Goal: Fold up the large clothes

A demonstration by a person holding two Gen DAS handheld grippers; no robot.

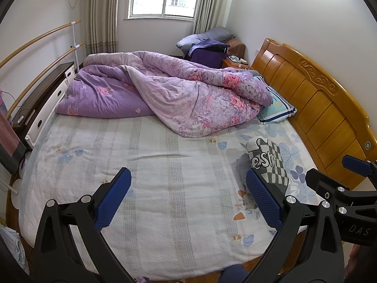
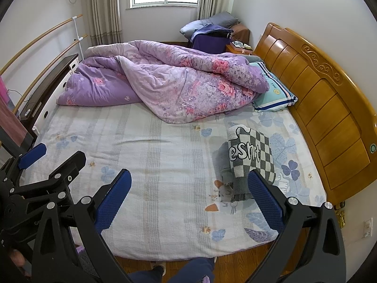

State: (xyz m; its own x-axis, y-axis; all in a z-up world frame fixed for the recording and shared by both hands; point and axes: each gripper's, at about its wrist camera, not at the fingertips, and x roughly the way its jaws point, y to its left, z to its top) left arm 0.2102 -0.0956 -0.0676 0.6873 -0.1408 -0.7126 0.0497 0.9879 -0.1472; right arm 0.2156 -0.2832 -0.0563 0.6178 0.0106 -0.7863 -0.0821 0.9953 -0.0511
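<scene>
- 2 grippers hover above the bed (image 1: 165, 165), each with fingers spread apart and holding nothing: left gripper (image 1: 188, 200), right gripper (image 2: 189, 200).
- Checkered sweater (image 2: 249, 155) lies in a compact bundle at right of frame, near the headboard (image 2: 329, 118).
- Whether it is bunched or folded, I cannot tell.

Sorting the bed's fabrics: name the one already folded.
The checkered grey sweater near the headboard, lettered and compactly folded; the purple floral quilt lies heaped, unfolded.
</scene>
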